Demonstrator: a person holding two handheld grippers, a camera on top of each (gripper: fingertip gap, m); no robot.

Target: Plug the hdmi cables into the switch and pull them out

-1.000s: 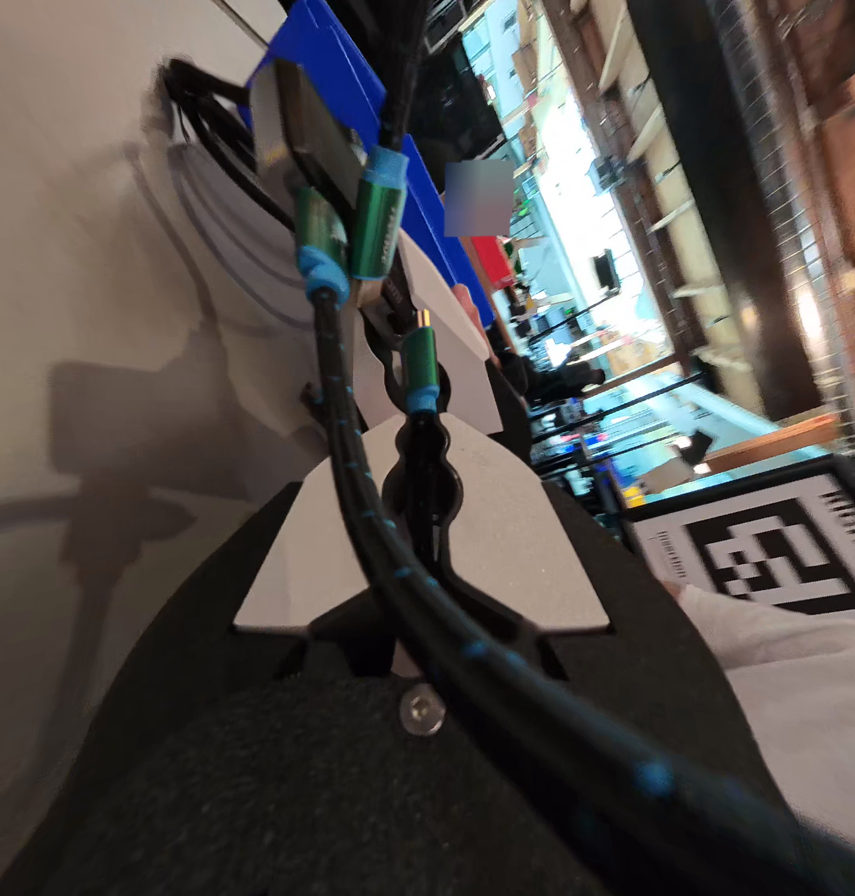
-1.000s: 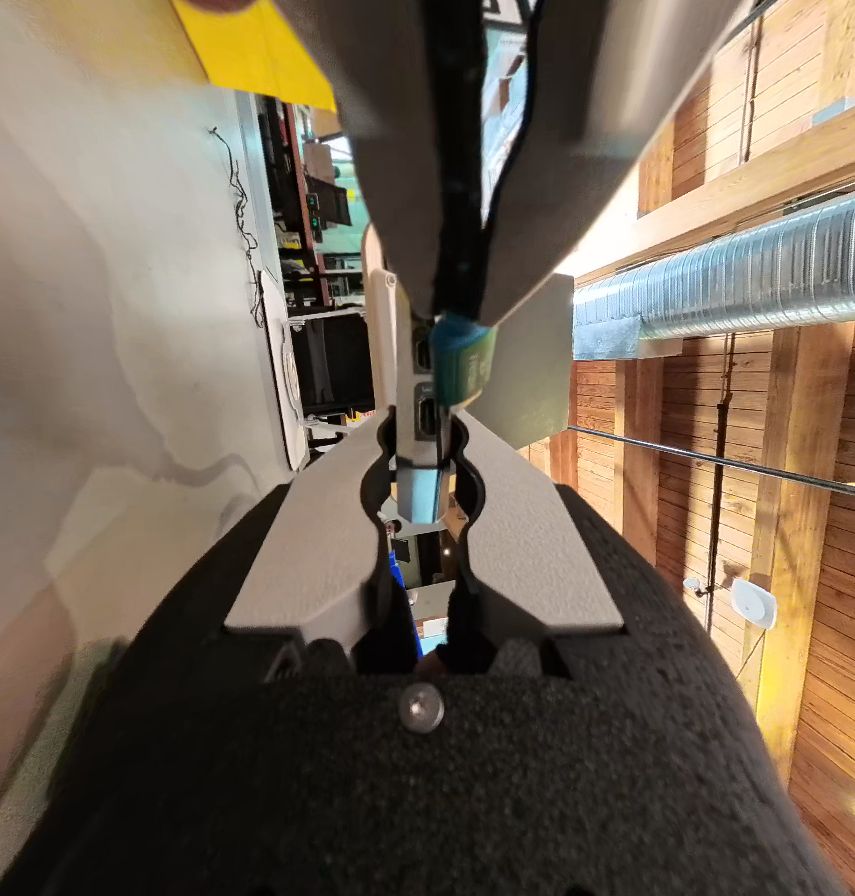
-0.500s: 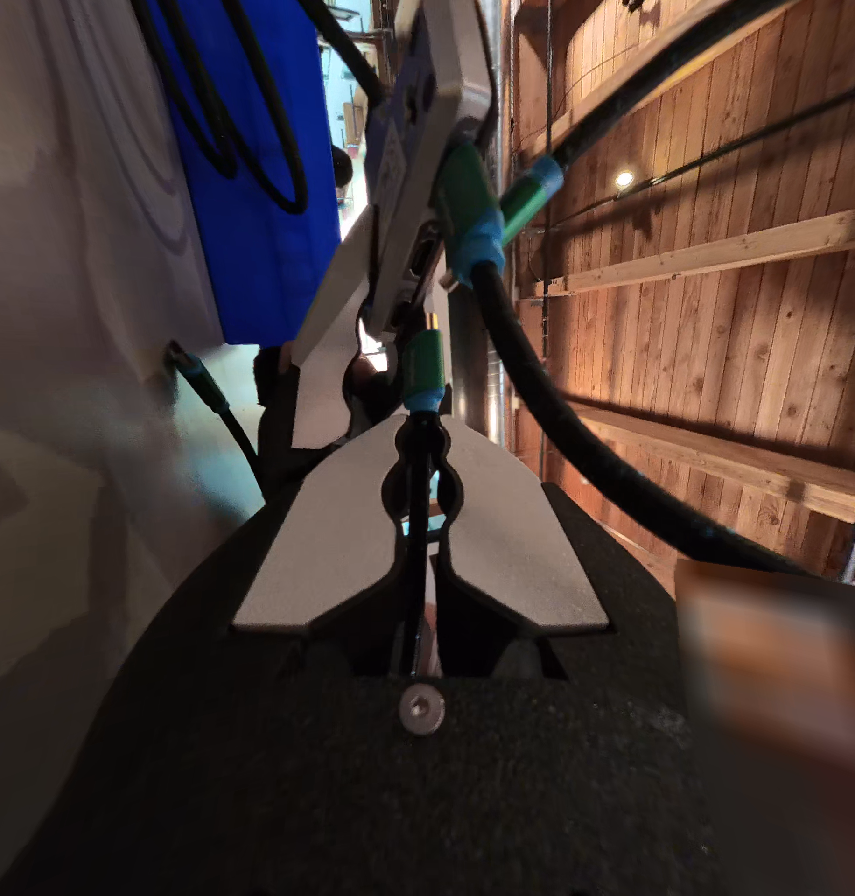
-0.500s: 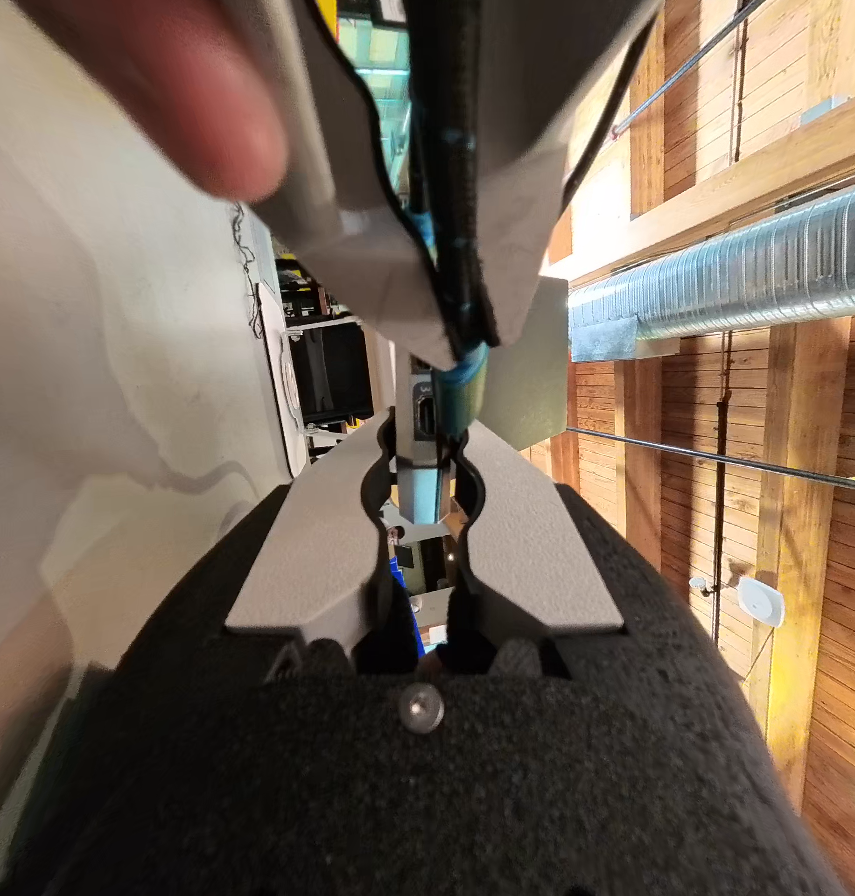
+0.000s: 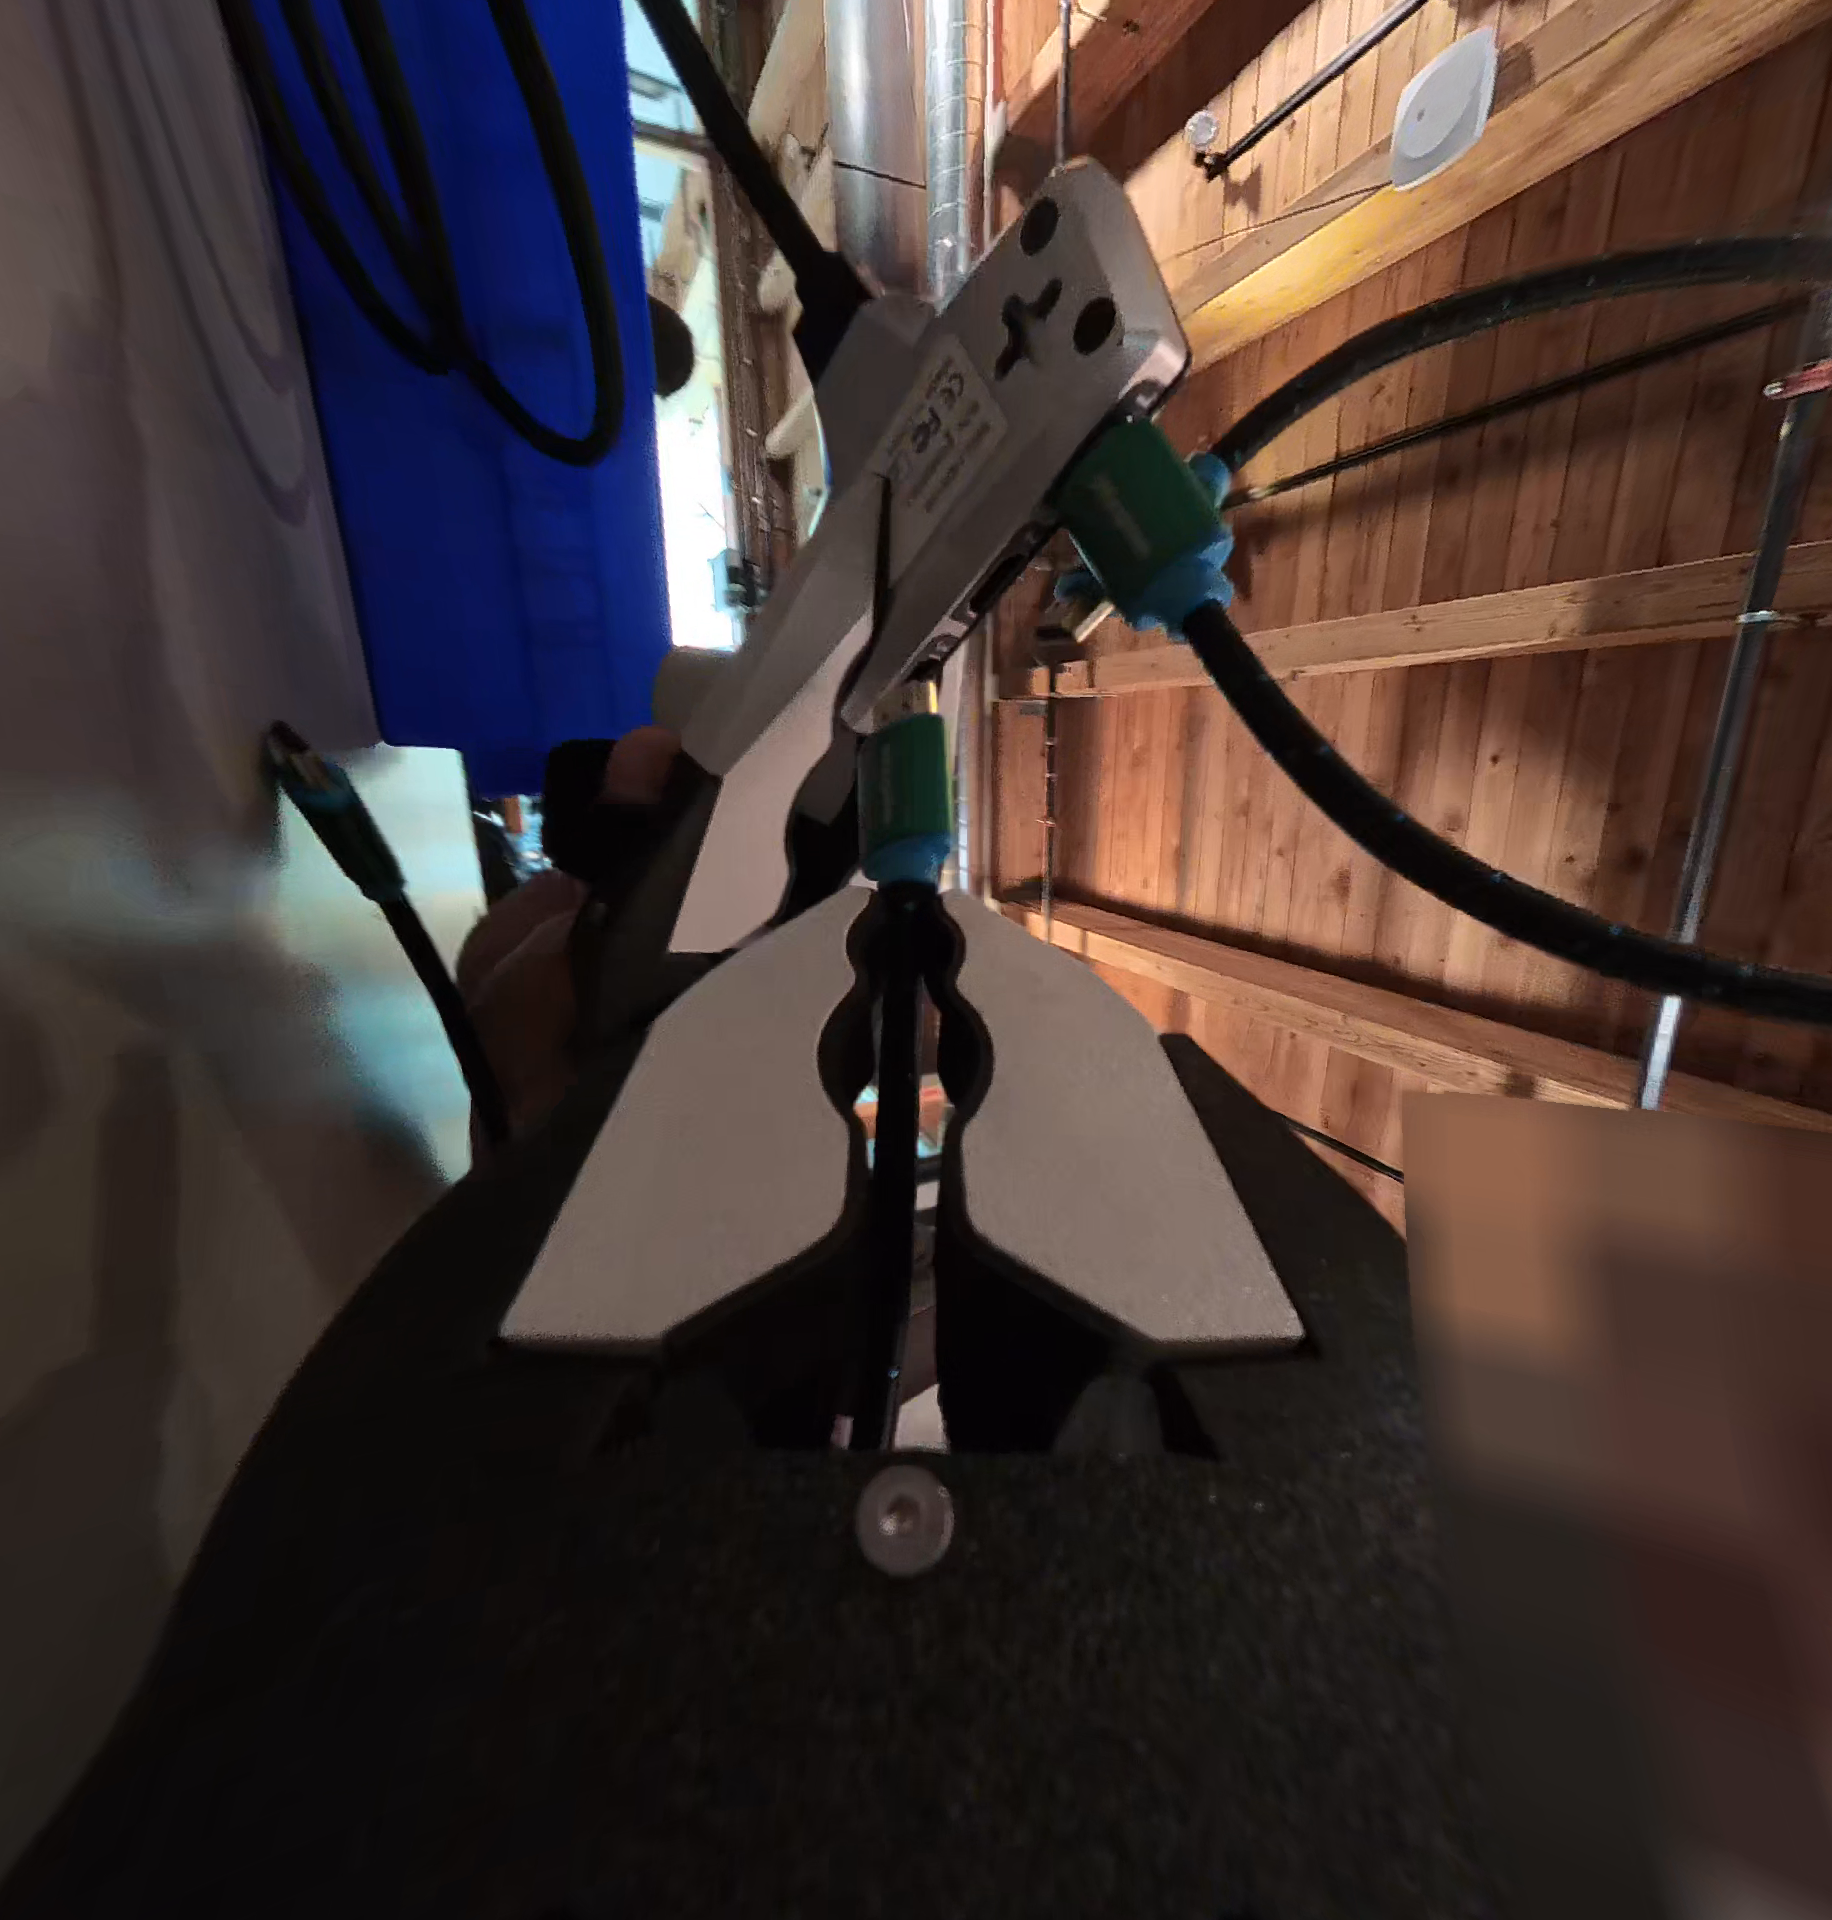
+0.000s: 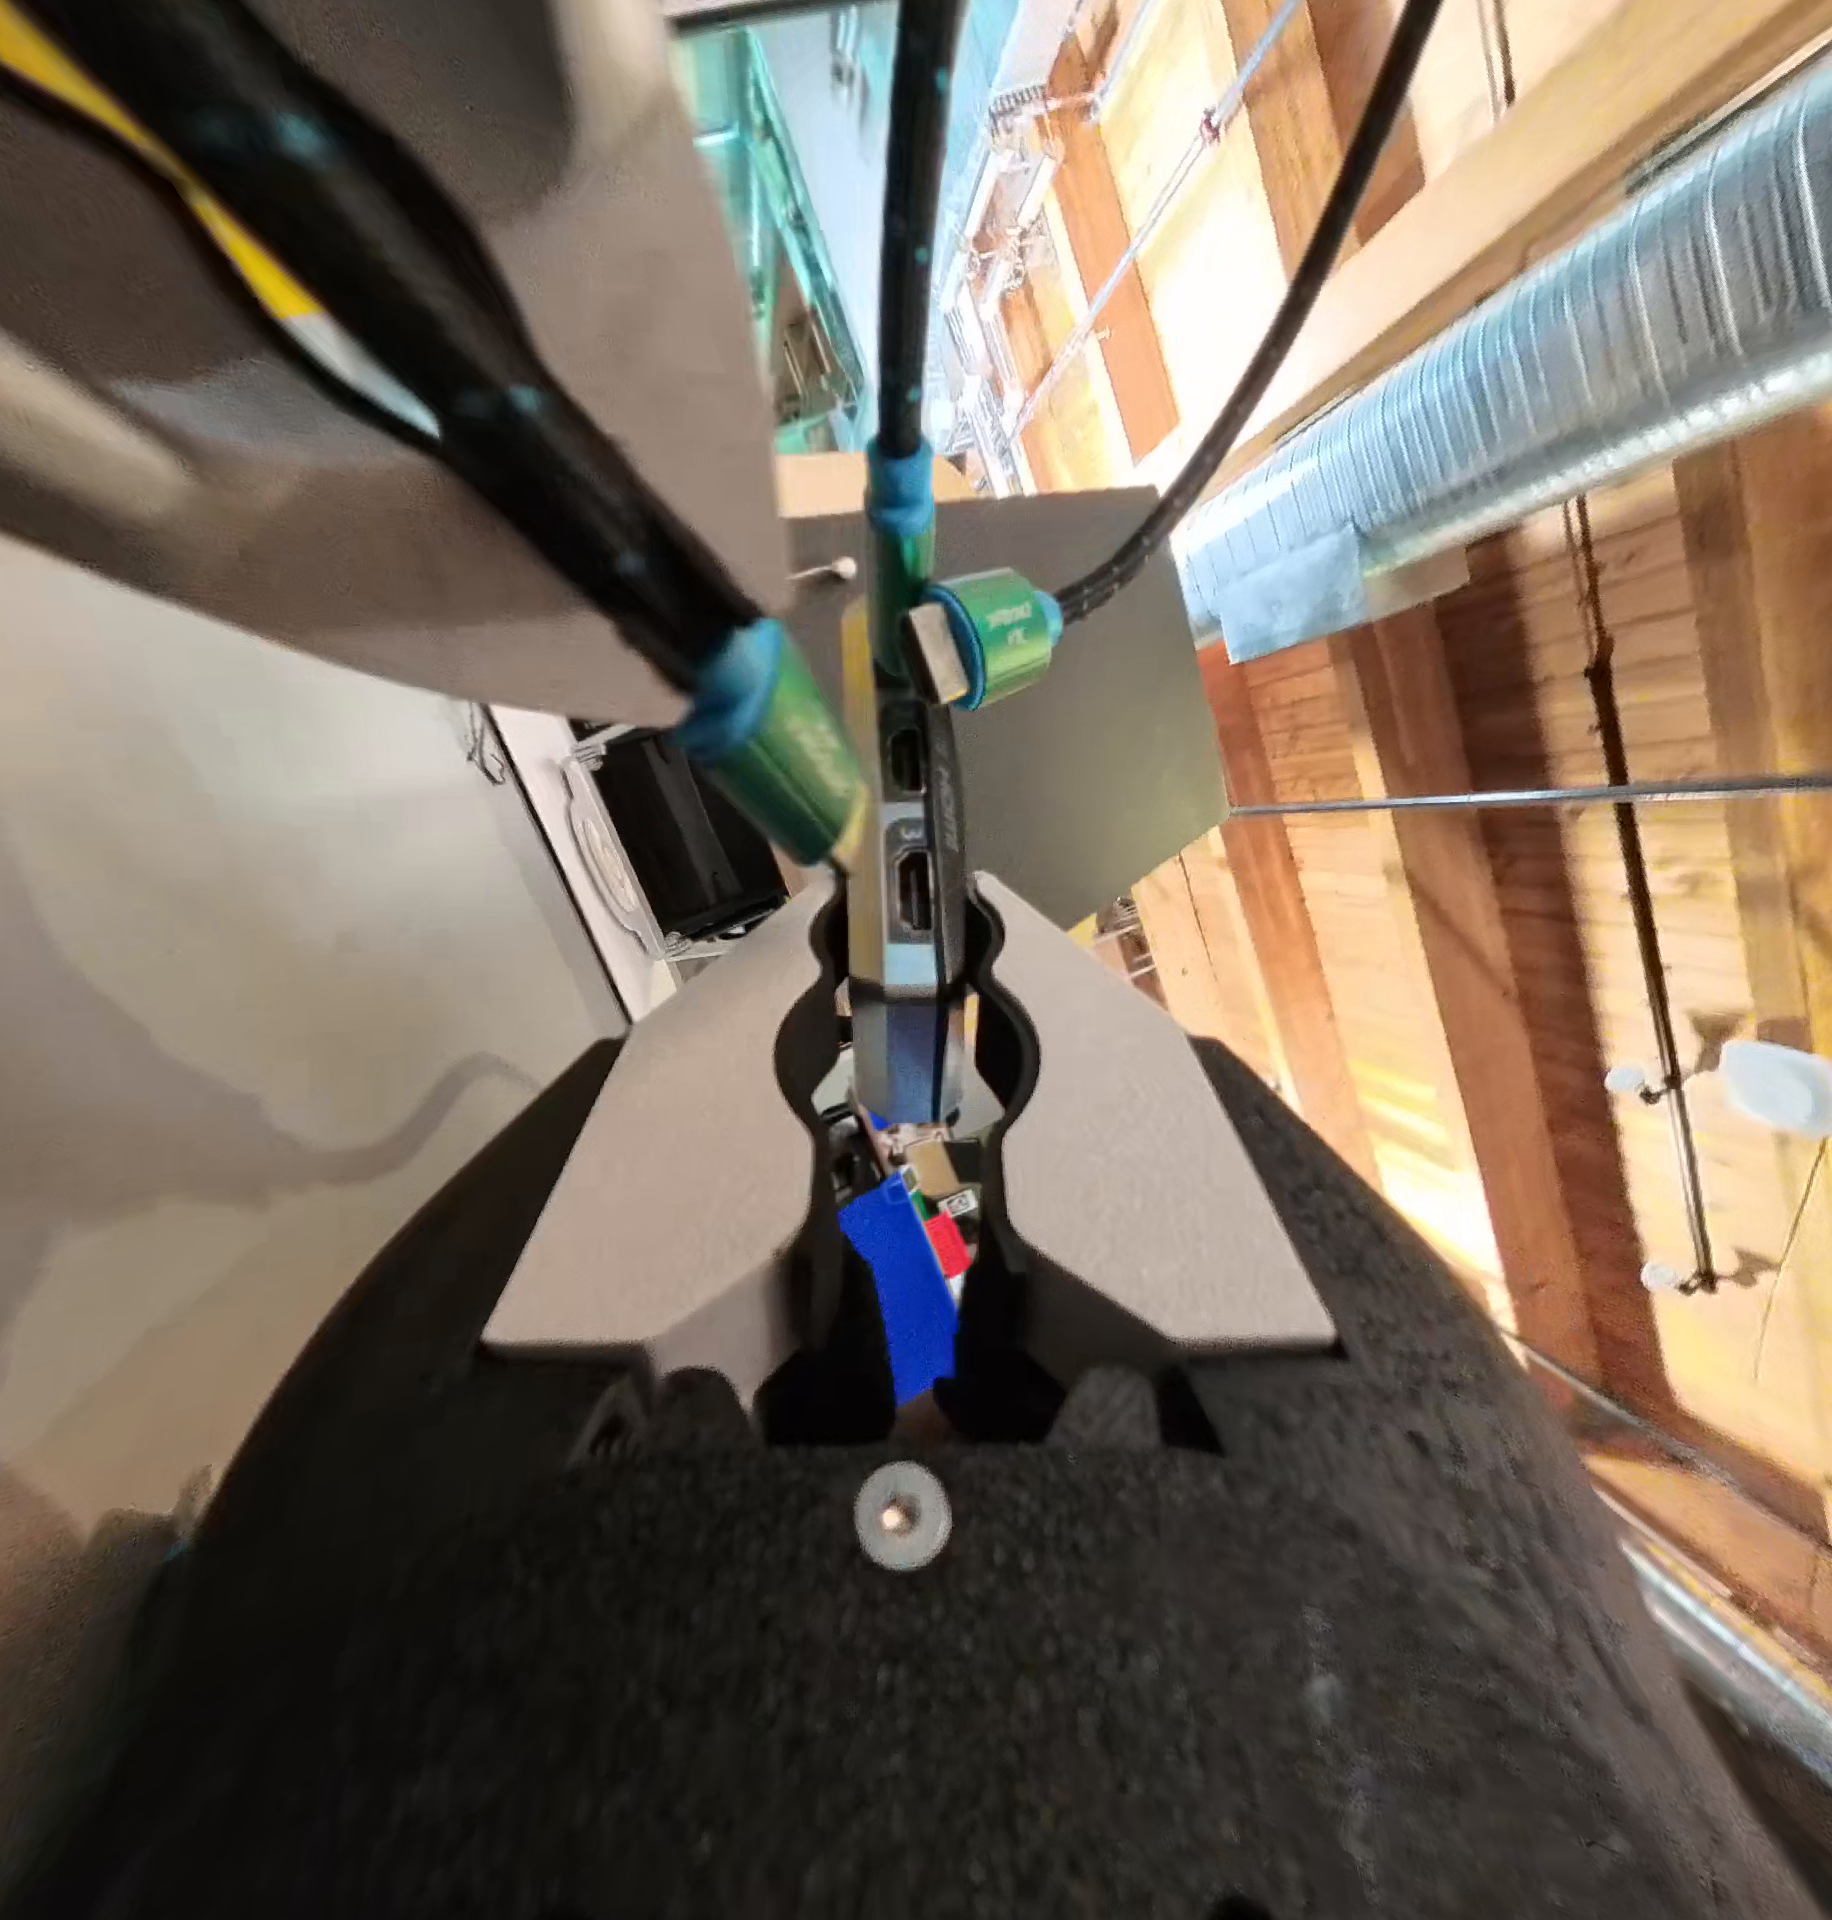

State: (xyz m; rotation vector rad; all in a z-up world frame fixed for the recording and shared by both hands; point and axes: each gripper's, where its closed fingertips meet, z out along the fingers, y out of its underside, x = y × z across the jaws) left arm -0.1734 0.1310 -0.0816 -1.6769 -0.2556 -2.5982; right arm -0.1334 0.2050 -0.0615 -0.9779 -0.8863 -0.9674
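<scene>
My right gripper (image 6: 904,894) is shut on the lower end of the silver HDMI switch (image 6: 896,1049) and holds it in the air. The switch shows in the left wrist view (image 5: 995,416) too, tilted. My left gripper (image 5: 904,899) is shut on a black cable just behind its green plug (image 5: 904,800). That plug's gold tip touches the switch's port edge. In the right wrist view this plug (image 6: 787,748) lies beside an empty port (image 6: 912,883). A second green plug (image 5: 1140,520) sits in the switch. A third plug (image 6: 985,634) hangs loose with its tip bare.
A blue bin (image 5: 476,416) with coiled black cables stands on the white table (image 5: 112,520). Another cable end (image 5: 320,800) lies by the bin. A person's hand (image 5: 538,977) holds the right gripper. Wooden boards and a metal duct (image 6: 1514,364) fill the background.
The switch has tilted and moved up and right in the left wrist view. In the right wrist view the left gripper has drawn off to the upper left, uncovering the ports and the plugs.
</scene>
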